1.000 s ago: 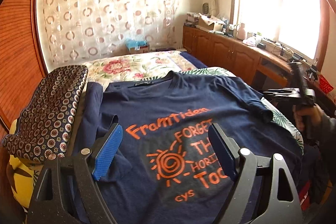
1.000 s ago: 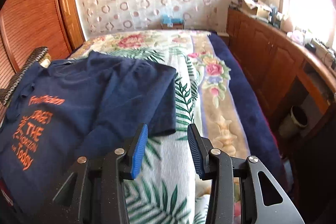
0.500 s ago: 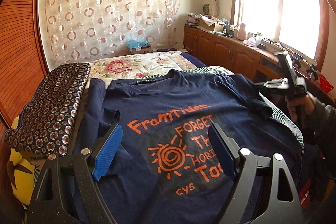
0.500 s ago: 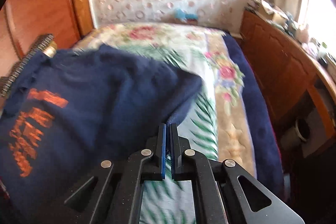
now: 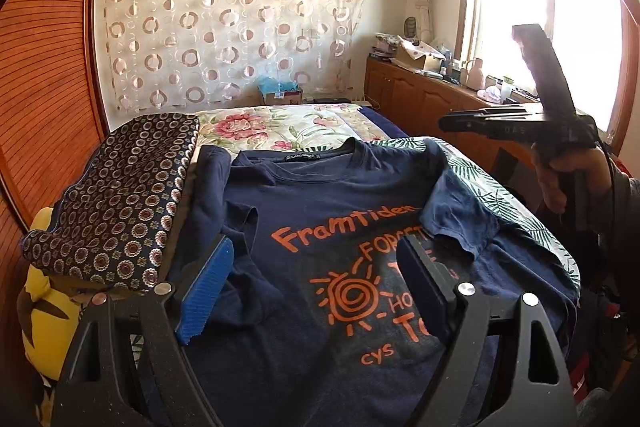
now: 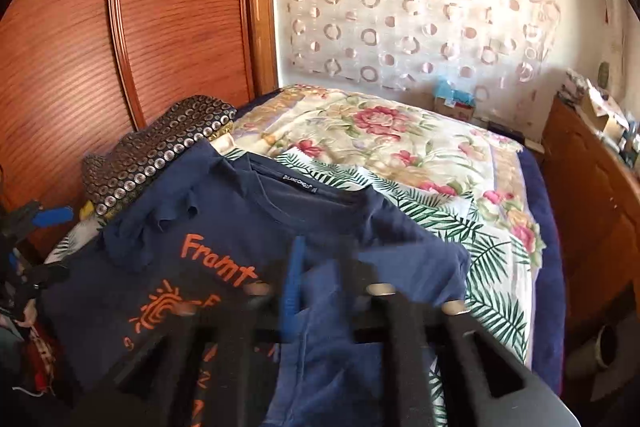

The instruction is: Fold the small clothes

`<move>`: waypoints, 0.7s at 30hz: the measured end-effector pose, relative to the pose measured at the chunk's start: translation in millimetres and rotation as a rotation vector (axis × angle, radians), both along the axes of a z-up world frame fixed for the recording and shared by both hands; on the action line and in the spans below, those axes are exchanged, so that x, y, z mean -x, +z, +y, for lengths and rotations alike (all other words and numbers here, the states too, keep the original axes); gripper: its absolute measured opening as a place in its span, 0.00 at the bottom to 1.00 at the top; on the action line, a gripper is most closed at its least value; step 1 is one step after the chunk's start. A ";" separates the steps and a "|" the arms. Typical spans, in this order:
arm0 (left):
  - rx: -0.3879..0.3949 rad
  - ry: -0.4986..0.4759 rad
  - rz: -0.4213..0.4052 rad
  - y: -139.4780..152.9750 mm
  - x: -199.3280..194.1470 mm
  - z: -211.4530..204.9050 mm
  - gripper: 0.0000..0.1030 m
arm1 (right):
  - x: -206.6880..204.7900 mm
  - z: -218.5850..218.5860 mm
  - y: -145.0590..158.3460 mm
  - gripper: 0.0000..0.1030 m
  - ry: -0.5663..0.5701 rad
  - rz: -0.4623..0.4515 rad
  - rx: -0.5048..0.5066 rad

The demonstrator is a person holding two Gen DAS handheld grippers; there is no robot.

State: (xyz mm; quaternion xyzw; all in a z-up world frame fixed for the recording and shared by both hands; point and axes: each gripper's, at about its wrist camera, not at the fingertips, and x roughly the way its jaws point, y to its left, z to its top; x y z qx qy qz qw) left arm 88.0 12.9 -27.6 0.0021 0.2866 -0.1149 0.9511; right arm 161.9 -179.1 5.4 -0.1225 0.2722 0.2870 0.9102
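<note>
Navy T-shirt [image 5: 332, 227] with orange print, spread flat on floral bed [image 5: 280, 123], one sleeve [image 5: 452, 215] folded inward onto chest. Directly beneath left gripper [image 5: 316, 275], hovering with jaws wide apart, empty. Under right gripper [image 6: 320, 283] too, blurred, jaws parted, released. Patterned cushion [image 5: 116, 195] beyond left finger.

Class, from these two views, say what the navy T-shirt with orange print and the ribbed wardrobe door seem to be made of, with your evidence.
Navy T-shirt with orange print: soft matte knit, probably cotton; it creases and drapes limply. Ribbed wardrobe door: reddish-brown wood or wood-look panel, slightly glossy, with fine horizontal ridges; which one is unclear.
</note>
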 end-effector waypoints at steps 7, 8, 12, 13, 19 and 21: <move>0.011 0.026 0.003 -2.3 -3.8 13.9 0.82 | -17.4 -20.0 -31.8 0.32 -0.104 0.004 0.069; 0.010 0.031 0.002 -2.3 -4.6 15.4 0.82 | -20.1 -22.8 -36.5 0.32 -0.121 0.010 0.076; 0.007 0.046 0.006 -2.8 -10.6 22.0 0.82 | -34.9 -36.7 -65.3 0.32 -0.186 0.065 0.100; 0.008 0.046 0.008 -2.2 -11.9 23.3 0.82 | -39.3 -40.0 -74.0 0.32 -0.203 0.083 0.105; -0.006 0.045 0.025 0.8 -35.9 35.7 0.82 | -71.6 -38.7 -92.8 0.32 -0.250 0.138 0.105; -0.014 0.042 0.032 1.6 -48.2 40.4 0.82 | -84.4 -38.3 -95.6 0.34 -0.263 0.151 0.104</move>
